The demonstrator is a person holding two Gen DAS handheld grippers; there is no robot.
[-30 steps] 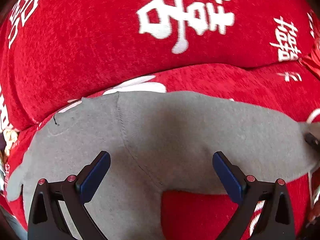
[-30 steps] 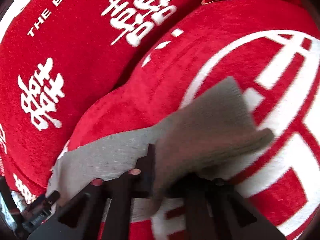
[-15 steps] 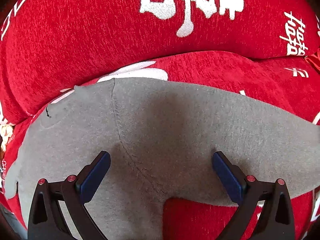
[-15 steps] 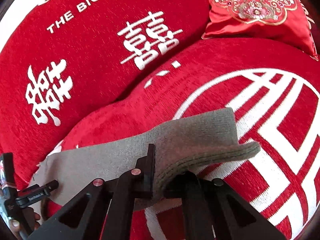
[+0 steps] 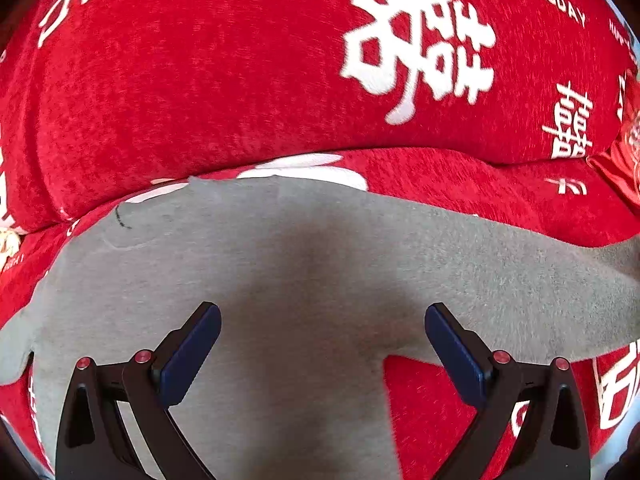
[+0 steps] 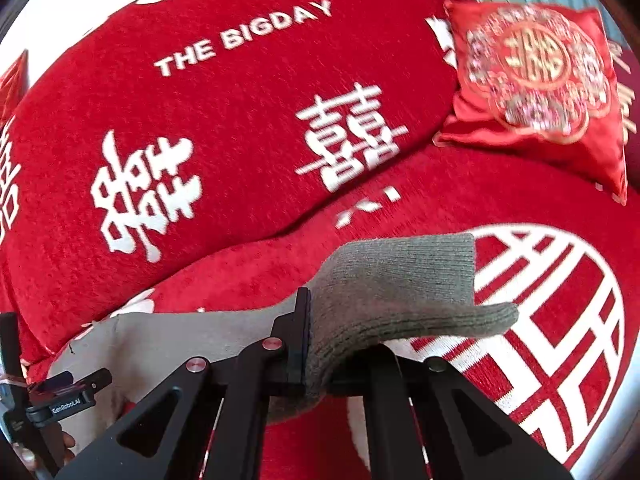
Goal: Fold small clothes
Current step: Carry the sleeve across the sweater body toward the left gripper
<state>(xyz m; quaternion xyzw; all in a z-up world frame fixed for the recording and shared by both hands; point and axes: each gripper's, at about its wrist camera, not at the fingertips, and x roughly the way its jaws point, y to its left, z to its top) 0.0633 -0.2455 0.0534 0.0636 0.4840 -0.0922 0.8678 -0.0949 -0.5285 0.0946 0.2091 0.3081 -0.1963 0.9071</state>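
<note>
A small pair of grey trousers [image 5: 320, 264] lies spread on a red sofa seat [image 5: 460, 184]. My left gripper [image 5: 322, 312] hovers just over its middle, open, blue pads [image 5: 192, 344] wide apart and nothing between them. In the right wrist view my right gripper [image 6: 320, 344] is shut on the ribbed cuff [image 6: 408, 280] of one trouser leg. The cuff is raised off the seat and folds over the jaws, hiding the right finger. The rest of the garment [image 6: 192, 332] trails down to the left, where part of the left gripper [image 6: 60, 396] shows.
A red backrest cushion [image 6: 240, 128] with white characters rises right behind the seat. A small embroidered red pillow [image 6: 536, 80] leans at the back right. The seat [image 6: 560, 300] with a large white round motif stretches to the right of the cuff.
My right gripper has risen with the cuff, lifting that leg off the seat. The left gripper has shifted over the garment, still open.
</note>
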